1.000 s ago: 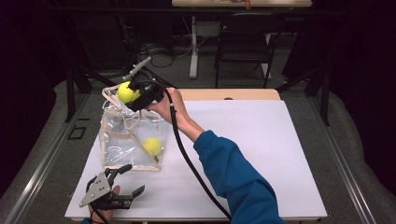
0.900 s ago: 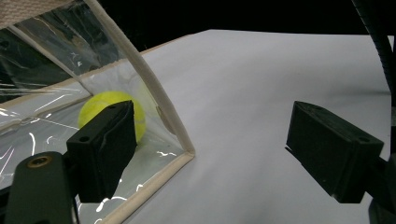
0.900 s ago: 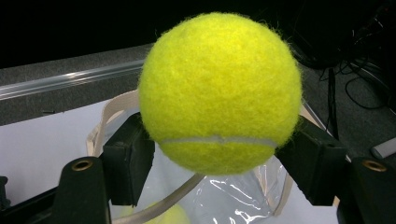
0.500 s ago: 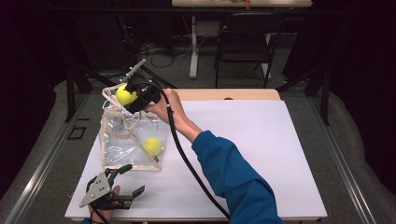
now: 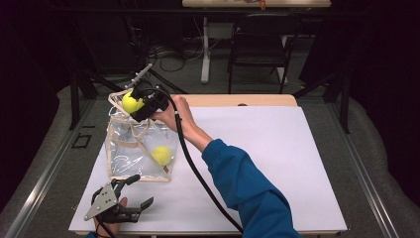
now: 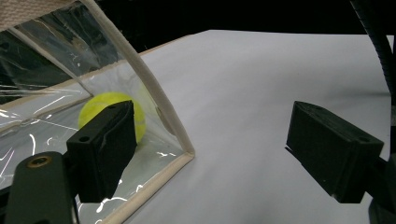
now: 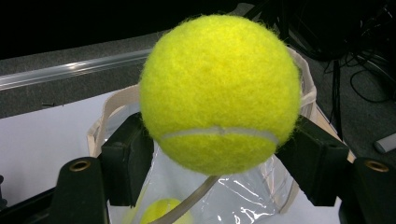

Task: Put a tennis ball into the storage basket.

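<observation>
A: From the high view, what's hard to make out?
B: The right tongs (image 5: 134,104) sit over the mouth of the clear bag (image 5: 130,157) at the counter's (image 5: 257,148) far left corner, pinching a tennis ball (image 5: 131,102); the black body hides part of that ball. A second ball (image 5: 162,154) lies inside the bag, at its bottom. The left tongs (image 5: 132,192) are spread near the counter's near left corner, the hand cut off by the frame

A: Left gripper view?
B: Jaws wide apart, holding nothing. One jaw covers part of the ball (image 6: 100,106) behind the bag's (image 6: 56,84) clear wall

A: Right gripper view?
B: Held ball (image 7: 219,93) clamped between both jaws, blocking most of the bag (image 7: 243,191); the second ball (image 7: 161,210) peeks below, cut off
</observation>
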{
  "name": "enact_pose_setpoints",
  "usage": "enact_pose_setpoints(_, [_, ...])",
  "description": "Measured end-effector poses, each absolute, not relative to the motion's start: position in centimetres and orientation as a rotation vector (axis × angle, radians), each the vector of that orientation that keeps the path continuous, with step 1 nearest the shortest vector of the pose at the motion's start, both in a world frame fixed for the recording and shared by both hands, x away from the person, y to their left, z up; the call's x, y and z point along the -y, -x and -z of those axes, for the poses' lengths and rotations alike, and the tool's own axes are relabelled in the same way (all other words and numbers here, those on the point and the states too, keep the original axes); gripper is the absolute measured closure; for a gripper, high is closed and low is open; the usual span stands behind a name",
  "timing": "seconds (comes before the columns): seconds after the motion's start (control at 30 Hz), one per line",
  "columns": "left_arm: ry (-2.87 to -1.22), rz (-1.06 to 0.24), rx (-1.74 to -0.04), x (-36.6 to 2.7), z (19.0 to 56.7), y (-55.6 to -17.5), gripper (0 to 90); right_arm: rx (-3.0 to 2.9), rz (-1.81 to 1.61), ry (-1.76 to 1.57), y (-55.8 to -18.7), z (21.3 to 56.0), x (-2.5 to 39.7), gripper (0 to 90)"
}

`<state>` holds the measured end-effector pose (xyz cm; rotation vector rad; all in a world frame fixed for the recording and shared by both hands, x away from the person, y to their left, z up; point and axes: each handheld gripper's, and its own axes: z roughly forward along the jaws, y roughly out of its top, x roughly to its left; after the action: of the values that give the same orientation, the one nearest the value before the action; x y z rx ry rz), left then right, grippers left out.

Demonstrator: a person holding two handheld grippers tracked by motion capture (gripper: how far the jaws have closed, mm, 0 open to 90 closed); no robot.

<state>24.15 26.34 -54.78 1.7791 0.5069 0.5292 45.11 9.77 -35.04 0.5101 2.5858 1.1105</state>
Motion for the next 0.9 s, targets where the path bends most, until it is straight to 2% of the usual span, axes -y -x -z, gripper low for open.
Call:
enact_pose_setpoints(0.53, [-1.779,-0.529,-0.508,-26.4,54.8,-24.1,15.8,-2.584,-1.163,-0.523,-44.8,34.6,-8.3,25.9])
enact_pose_setpoints(0.9, [-1.788,-0.528,-0.506,-26.2,54.8,-24.2,15.8,-2.562,-1.21,-0.552,-44.1,34.9,-3.5,14.5])
